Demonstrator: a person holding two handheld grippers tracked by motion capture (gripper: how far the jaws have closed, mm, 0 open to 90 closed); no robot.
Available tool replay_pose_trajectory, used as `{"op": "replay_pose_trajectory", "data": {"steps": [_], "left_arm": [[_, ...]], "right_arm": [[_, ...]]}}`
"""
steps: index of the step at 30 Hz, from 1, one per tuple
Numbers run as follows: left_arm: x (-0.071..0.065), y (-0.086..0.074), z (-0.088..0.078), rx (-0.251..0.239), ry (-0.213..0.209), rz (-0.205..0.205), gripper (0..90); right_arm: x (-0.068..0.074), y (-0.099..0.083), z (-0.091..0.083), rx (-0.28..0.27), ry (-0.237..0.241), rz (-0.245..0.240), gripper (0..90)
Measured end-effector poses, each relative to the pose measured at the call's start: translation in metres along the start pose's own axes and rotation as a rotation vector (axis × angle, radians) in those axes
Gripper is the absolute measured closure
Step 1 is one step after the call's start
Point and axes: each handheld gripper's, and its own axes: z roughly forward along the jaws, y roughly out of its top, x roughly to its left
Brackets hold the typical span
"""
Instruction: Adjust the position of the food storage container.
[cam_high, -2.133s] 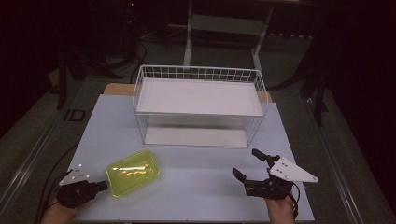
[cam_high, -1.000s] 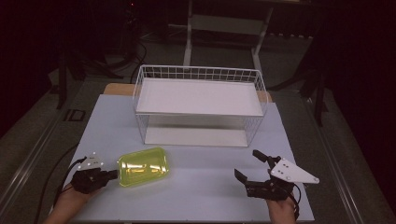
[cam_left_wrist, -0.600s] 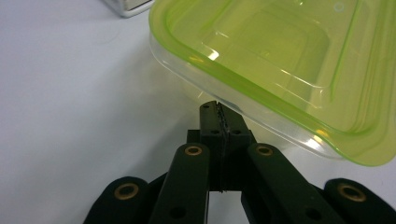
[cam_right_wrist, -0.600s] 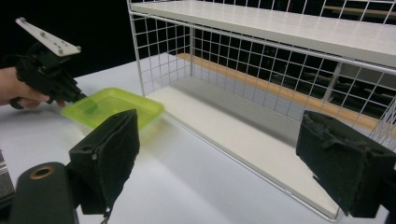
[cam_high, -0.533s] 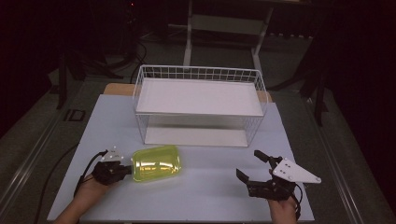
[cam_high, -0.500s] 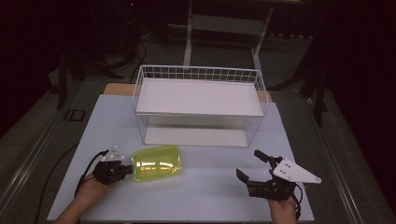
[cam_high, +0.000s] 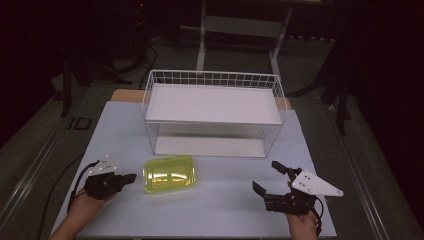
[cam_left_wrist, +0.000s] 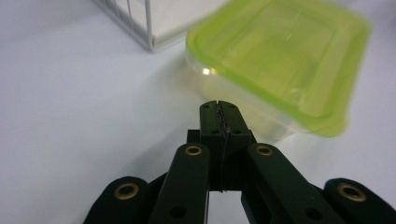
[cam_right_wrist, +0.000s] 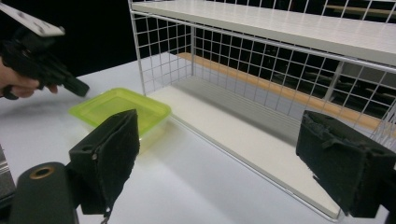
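Translucent yellow-green plastic food container with a snap-on lid (cam_high: 169, 174), lying flat on the pale grey tabletop (cam_high: 220, 215), just in front of the white wire-mesh shelf rack (cam_high: 214, 112) and left of its middle; seen in the left gripper view (cam_left_wrist: 280, 60) just past the closed jaw tips, seemingly apart from them, and in the right gripper view (cam_right_wrist: 119, 109) beside the rack's lower board. Pushed, by the look of it, across the table from nearer the left front corner toward the rack, and turned from a slant to lie roughly square with the table edge. Left gripper (cam_high: 131, 176), jaws pressed flat together with nothing between, now standing a little clear of the container's left side instead of against it as half a second earlier, which reads as a nudge finished or a fresh approach being set up. Next likely step, as a judgement: lifting or sliding the container onto the rack's bottom board or its upper shelf. Right gripper (cam_high: 269, 179), jaws spread wide and empty, at the front right of the table, well apart from the container, in the same place as in the earlier frames.
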Motion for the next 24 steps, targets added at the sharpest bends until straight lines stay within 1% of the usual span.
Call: {"op": "replay_pose_trajectory", "data": {"steps": [1, 2, 3, 4, 5, 6, 7, 8, 12, 13, 14, 17, 21, 22, 23, 24], "left_arm": [[0.0, 0.0, 0.0, 0.0, 0.0, 0.0, 90.0], [-0.002, 0.001, 0.0, 0.003, 0.01, 0.013, 90.0], [-0.005, 0.002, 0.002, 0.005, 0.008, 0.04, 90.0], [-0.007, 0.003, 0.004, 0.007, 0.014, 0.053, 90.0], [-0.007, 0.003, 0.004, 0.007, 0.014, 0.053, 90.0], [-0.008, 0.003, 0.007, 0.0, -0.001, 0.066, 90.0], [-0.01, 0.005, 0.012, 0.006, 0.014, 0.092, 90.0], [-0.009, 0.006, 0.015, -0.002, 0.016, 0.09, 90.0], [-0.008, 0.008, 0.022, 0.008, 0.015, 0.094, 90.0], [-0.008, 0.009, 0.025, 0.013, 0.024, 0.097, 90.0], [-0.008, 0.01, 0.026, 0.018, 0.022, 0.093, 90.0], [-0.007, 0.016, 0.032, 0.02, 0.026, 0.099, 90.0], [-0.01, 0.021, 0.041, 0.019, 0.034, 0.109, 90.0], [-0.01, 0.021, 0.041, 0.019, 0.034, 0.109, 90.0], [-0.011, 0.024, 0.046, 0.015, 0.027, 0.105, 90.0], [-0.011, 0.024, 0.046, 0.015, 0.027, 0.105, 90.0]], "right_arm": [[0.001, 0.0, 0.0, 0.001, 0.001, 0.0, 13.4], [0.001, 0.0, 0.001, 0.002, 0.001, -0.002, 13.4], [0.001, 0.001, 0.001, 0.003, 0.003, -0.004, 13.4], [0.001, 0.001, 0.001, 0.004, 0.005, -0.003, 13.4], [0.002, 0.001, 0.002, 0.003, 0.005, -0.003, 13.4], [0.002, 0.001, 0.002, 0.003, 0.005, -0.003, 13.4], [0.002, 0.001, 0.001, 0.004, 0.005, -0.006, 13.4], [0.002, 0.001, 0.001, 0.005, 0.004, -0.006, 13.4], [0.0, 0.0, 0.0, 0.003, 0.002, 0.002, 13.4], [0.0, 0.0, 0.0, 0.002, 0.001, 0.001, 13.5], [-0.001, 0.0, 0.0, 0.004, 0.002, 0.001, 13.5], [0.0, -0.001, 0.0, 0.003, 0.004, 0.002, 13.4], [0.0, -0.001, 0.0, 0.005, 0.009, -0.002, 13.5], [0.0, -0.001, 0.0, 0.005, 0.009, -0.002, 13.5], [0.0, -0.001, 0.0, 0.004, 0.006, -0.004, 13.6], [0.0, -0.001, 0.0, 0.004, 0.008, -0.003, 13.6]]}}
